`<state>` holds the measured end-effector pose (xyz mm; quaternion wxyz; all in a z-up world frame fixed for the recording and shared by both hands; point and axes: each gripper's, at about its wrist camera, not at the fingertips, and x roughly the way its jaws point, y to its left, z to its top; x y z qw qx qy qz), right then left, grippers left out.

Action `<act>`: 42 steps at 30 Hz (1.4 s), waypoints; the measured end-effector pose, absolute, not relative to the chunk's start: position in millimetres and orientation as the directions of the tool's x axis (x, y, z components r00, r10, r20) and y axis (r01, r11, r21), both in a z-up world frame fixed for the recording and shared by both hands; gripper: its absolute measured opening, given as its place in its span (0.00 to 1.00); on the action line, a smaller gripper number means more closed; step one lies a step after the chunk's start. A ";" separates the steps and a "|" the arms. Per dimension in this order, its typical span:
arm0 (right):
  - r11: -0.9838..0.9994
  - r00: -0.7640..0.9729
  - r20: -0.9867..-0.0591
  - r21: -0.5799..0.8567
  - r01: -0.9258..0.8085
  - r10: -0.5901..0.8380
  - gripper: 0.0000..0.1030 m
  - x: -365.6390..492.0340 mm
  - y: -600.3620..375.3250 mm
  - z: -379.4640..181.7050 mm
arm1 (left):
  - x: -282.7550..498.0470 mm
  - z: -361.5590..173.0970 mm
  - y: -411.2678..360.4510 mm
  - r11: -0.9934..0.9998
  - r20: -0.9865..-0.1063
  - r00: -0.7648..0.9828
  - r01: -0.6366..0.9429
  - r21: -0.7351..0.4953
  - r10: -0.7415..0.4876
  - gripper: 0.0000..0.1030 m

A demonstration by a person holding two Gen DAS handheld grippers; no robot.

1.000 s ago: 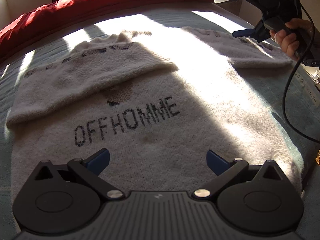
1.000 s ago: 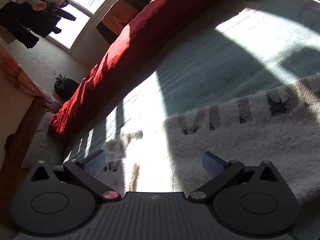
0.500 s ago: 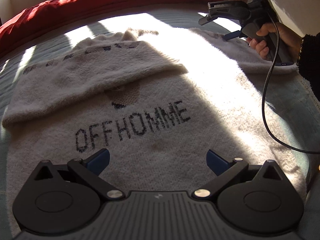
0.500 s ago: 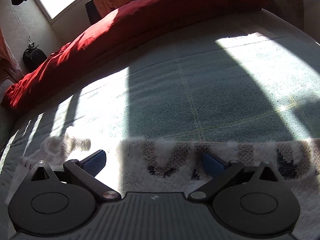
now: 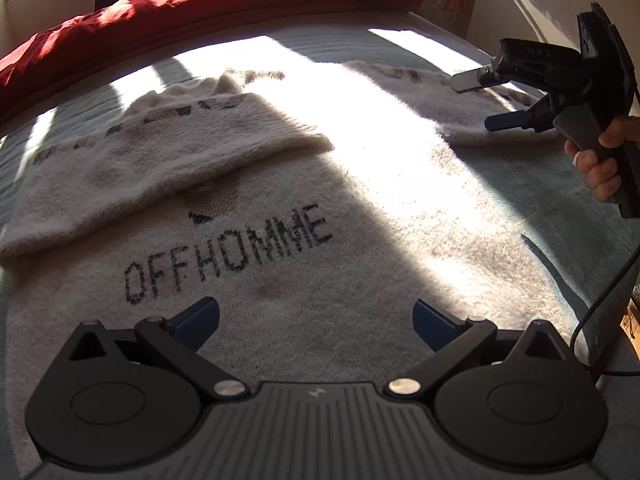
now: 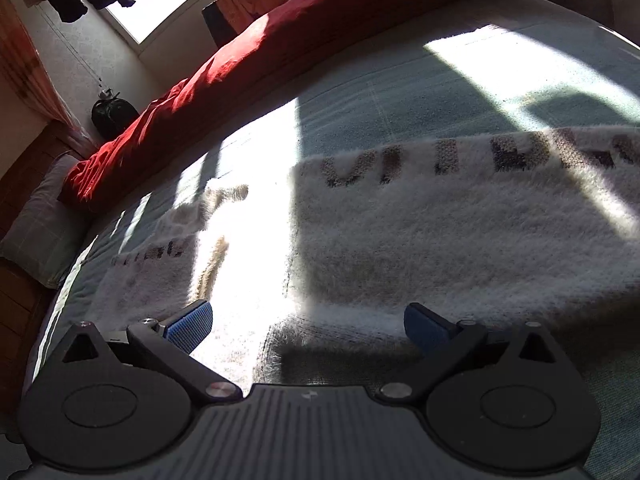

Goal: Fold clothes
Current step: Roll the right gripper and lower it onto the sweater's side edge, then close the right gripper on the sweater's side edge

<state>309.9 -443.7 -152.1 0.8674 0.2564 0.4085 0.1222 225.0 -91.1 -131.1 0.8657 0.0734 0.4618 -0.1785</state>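
Observation:
A fuzzy white sweater (image 5: 320, 280) with dark "OFFHOMME" lettering lies flat on the bed. Its left sleeve (image 5: 160, 160) is folded across the chest; the right sleeve (image 6: 460, 232) stretches out sideways with dark letters along its far edge. My left gripper (image 5: 316, 318) hovers open above the sweater's lower body, nothing between its blue pads. My right gripper (image 6: 306, 326) is open just over the near edge of the right sleeve, holding nothing. In the left wrist view that right gripper (image 5: 480, 100) shows at the far right beside the sleeve, gripped by a hand (image 5: 600, 168).
A pale blue-green bedsheet (image 6: 400, 92) covers the bed. A red duvet (image 5: 200, 4) is bunched along the far side, with a grey pillow (image 6: 36, 236) at its end. A black cable (image 5: 600, 300) hangs from the right gripper. Strong sunlight bands cross the sweater.
The right gripper has pulled back from the sleeve's far lettered edge toward its near edge and swung rightward. The left gripper has barely shifted; both stay open.

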 end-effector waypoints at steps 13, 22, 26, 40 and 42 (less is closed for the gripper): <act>0.605 0.773 -0.569 0.730 0.319 0.279 0.80 247.3 -595.3 -175.4 | 219.2 -120.3 -116.6 0.903 -0.809 0.521 0.429 -0.030 -0.274 0.99; 0.416 0.818 -0.520 0.819 0.395 0.247 0.64 243.4 -642.5 -219.2 | 223.6 -128.3 -120.1 0.906 -0.830 0.493 0.421 -0.035 -0.261 0.99; 0.331 0.837 -0.492 0.852 0.406 0.240 0.61 248.4 -655.7 -240.2 | 226.8 -133.6 -124.2 0.905 -0.843 0.474 0.424 -0.034 -0.254 0.99; 0.385 0.843 -0.502 0.829 0.404 0.196 0.61 307.7 -667.7 -239.2 | 230.6 -137.9 -133.0 0.900 -0.855 0.458 0.435 -0.022 -0.242 0.99; 0.382 0.841 -0.496 0.835 0.395 0.214 0.61 300.7 -661.2 -238.6 | 231.2 -138.5 -133.8 0.900 -0.857 0.456 0.434 -0.022 -0.241 0.99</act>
